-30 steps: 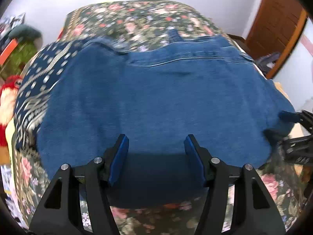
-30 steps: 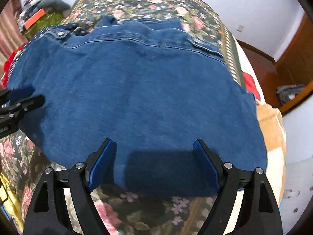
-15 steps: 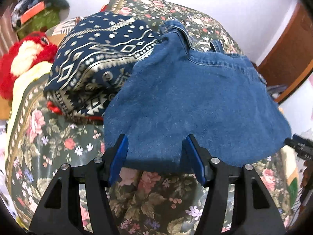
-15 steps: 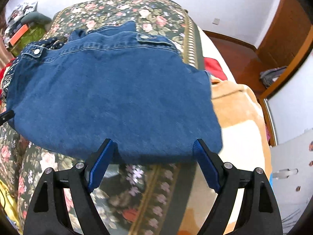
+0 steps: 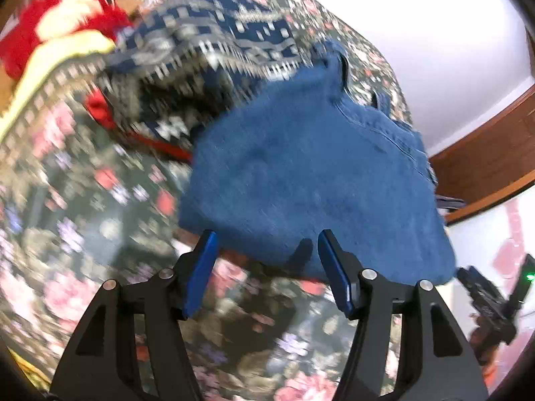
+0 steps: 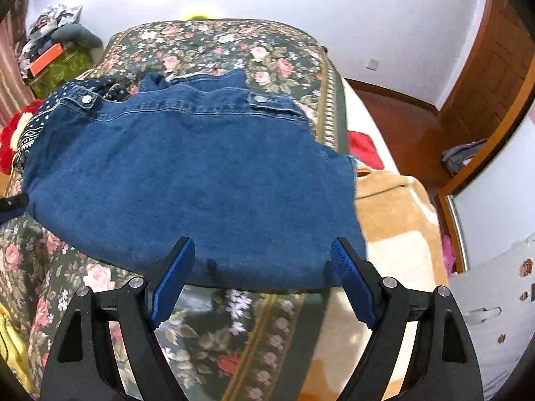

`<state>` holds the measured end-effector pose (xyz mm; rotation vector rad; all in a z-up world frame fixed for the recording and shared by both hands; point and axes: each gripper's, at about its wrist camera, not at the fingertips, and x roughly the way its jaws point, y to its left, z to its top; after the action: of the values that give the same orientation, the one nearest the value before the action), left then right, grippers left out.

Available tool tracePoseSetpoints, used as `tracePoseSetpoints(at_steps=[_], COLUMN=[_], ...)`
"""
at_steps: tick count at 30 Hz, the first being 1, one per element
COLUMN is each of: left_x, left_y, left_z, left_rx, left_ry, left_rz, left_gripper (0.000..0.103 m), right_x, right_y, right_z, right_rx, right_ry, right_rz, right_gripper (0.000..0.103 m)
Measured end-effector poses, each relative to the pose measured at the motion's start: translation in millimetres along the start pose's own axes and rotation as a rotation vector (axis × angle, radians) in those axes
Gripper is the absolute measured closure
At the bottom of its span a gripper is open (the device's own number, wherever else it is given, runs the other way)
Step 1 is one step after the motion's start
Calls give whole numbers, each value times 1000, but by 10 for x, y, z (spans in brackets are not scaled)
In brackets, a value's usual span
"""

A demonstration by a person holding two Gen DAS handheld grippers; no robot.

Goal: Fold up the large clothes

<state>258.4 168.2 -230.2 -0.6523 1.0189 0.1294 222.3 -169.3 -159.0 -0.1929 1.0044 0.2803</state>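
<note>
Both grippers have pulled back from the denim jacket (image 6: pixel 187 180) over the last second: a moment ago their fingers sat over the cloth, and now its near edge lies just ahead of them. The jacket rests folded into a compact block on the floral bedspread (image 6: pixel 234 43), collar and button tabs toward the top of the right wrist frame. That retreat suggests the fold on this garment is finished, or nearly so.

The left gripper (image 5: pixel 267 274) has its fingers spread wide and holds nothing; the right gripper (image 6: pixel 264 280) is likewise wide apart and empty.

The left wrist view is smeared by motion, so the patterned navy garment (image 5: pixel 214 33) at the upper left and the red plush (image 5: pixel 63 3) beyond it read only roughly. Whether the jacket's sleeves are tucked underneath cannot be seen. The right gripper shows at the lower right edge of that view, cut off and blurred. A tan blanket (image 6: pixel 394 220) lies at the right of the jacket.
</note>
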Motion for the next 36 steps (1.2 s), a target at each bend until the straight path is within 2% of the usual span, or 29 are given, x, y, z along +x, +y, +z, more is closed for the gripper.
tracePoseSetpoints(at_steps=[5, 7, 11, 19, 22, 28, 32, 36], left_x=[330, 430, 597, 885, 885, 713, 375, -72], left_y=[-30, 1, 90, 272, 264, 73, -179, -540], left_z=[-129, -135, -37, 153, 153, 69, 28, -67], left_rx=[-52, -92, -162, -320, -343, -326, -233, -78], left_ry=[108, 119, 116, 79, 1, -89, -158, -276], left_rz=[-143, -188, -235, -324, -313, -209, -152, -108], left_gripper=[41, 41, 36, 36, 37, 56, 71, 74], right_x=[227, 293, 337, 459, 466, 421, 304, 147], right_y=[89, 103, 47, -32, -8, -3, 12, 69], right_z=[-29, -35, -20, -37, -35, -17, -47, -37], right_rx=[-7, -12, 16, 87, 87, 92, 83, 66], right_ry=[45, 56, 42, 32, 32, 57, 72, 63], right_rz=[36, 43, 64, 100, 93, 84, 92, 86], right_gripper=[22, 22, 17, 7, 6, 6, 6, 6])
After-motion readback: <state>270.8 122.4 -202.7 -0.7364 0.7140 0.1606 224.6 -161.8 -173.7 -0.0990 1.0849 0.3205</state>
